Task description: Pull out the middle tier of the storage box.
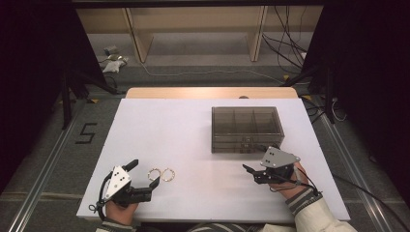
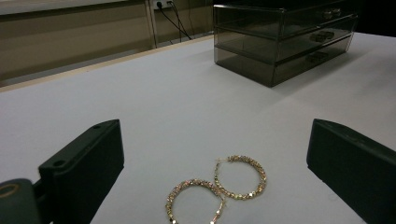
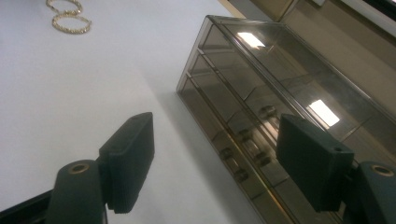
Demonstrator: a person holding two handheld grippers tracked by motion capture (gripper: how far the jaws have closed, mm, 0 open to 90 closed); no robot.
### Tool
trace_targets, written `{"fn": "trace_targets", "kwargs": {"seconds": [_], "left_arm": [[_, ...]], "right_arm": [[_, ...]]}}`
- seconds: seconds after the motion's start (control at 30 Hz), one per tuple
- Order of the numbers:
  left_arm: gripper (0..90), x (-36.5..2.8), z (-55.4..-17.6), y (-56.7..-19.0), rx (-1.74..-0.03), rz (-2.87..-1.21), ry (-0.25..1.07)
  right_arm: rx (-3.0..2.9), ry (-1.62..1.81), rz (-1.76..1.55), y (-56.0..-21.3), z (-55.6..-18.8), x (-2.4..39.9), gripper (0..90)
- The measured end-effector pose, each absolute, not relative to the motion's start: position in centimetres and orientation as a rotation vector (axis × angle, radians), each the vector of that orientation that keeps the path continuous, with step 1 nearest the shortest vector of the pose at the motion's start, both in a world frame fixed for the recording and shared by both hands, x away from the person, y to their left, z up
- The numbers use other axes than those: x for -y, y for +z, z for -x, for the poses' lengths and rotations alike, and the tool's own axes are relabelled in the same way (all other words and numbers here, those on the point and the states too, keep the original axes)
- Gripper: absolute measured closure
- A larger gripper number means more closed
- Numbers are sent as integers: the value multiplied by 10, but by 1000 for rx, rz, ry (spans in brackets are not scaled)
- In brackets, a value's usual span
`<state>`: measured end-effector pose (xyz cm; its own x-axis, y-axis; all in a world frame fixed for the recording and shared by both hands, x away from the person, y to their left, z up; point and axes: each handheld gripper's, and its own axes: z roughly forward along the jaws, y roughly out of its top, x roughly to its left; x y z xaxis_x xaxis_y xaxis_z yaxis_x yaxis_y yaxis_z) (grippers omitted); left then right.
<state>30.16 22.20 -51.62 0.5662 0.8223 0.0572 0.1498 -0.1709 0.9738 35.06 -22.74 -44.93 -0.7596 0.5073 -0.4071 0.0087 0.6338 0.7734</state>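
Lying touching at lower centre, the two hoop earrings [image 2: 217,193] risked snagging together if the released left gripper [image 1: 145,175] pinched both, while the unclenched right gripper [image 1: 250,171] faced the drawer box [image 1: 246,128].

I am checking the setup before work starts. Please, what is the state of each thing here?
Smoky clear plastic drawer box: all drawers closed, upright on the table.
Two gold glittery hoop earrings: flat on the white table, touching each other, not held.
Left gripper: open, jaws either side of the earrings, holding nothing.
Right gripper: open, holding nothing, facing the drawer fronts.
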Motion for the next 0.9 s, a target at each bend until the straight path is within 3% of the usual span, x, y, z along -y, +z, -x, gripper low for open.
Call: {"fn": "trace_targets", "kwargs": {"seconds": [0.8,0.9], "left_arm": [[41,-222,-302,-516,-827,-1665,741],[42,-222,-302,-516,-828,-1664,741]], "right_arm": [[-2158,834,-233,-451,-345,214,396],[-2138,799,-233,-453,-343,212,444]]}}
